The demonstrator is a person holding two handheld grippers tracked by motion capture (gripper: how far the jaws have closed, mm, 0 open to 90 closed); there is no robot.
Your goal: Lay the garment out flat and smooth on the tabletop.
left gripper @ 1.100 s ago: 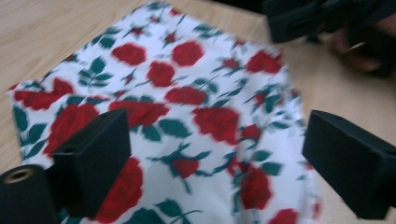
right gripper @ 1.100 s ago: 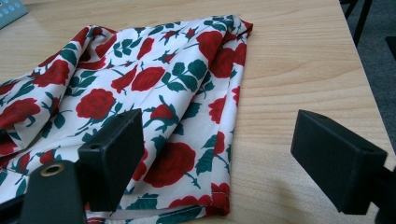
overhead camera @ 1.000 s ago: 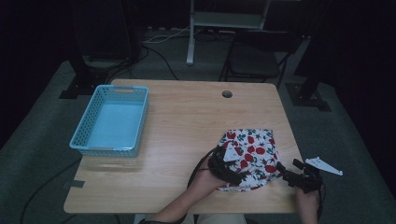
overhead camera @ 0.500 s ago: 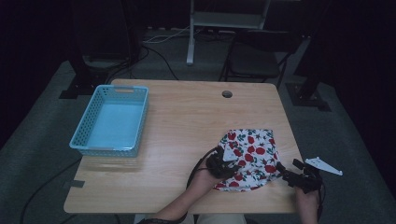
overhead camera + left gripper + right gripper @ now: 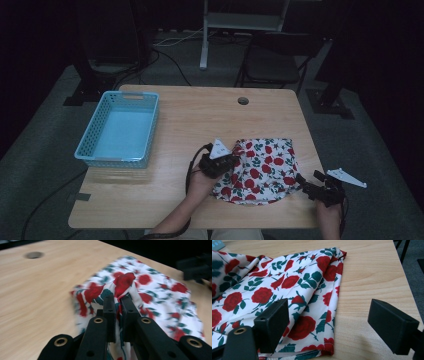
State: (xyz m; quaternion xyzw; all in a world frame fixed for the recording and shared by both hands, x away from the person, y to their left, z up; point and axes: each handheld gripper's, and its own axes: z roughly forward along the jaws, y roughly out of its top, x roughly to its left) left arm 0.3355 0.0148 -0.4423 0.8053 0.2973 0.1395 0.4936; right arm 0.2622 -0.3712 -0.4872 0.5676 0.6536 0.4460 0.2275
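A white cloth with red roses (image 5: 267, 170) lies on the wooden table (image 5: 200, 115) at the front right. My left gripper (image 5: 231, 161) is at the cloth's left edge. In the left gripper view its jaws (image 5: 118, 305) have just been closing and are now shut on a bunched fold of the cloth (image 5: 160, 290). My right gripper (image 5: 303, 183) rests at the cloth's front right corner. Its jaws (image 5: 330, 315) stand wide open, with the hem of the cloth (image 5: 274, 282) lying flat on the table between them.
A light blue plastic basket (image 5: 151, 129) stands at the table's left side. A round cable hole (image 5: 243, 100) is near the far edge. The table's right edge runs close to my right gripper. A dark chair (image 5: 270, 55) stands behind the table.
My left gripper has moved left and away along the table, with the cloth's left edge gathered at it. The right gripper has kept still.
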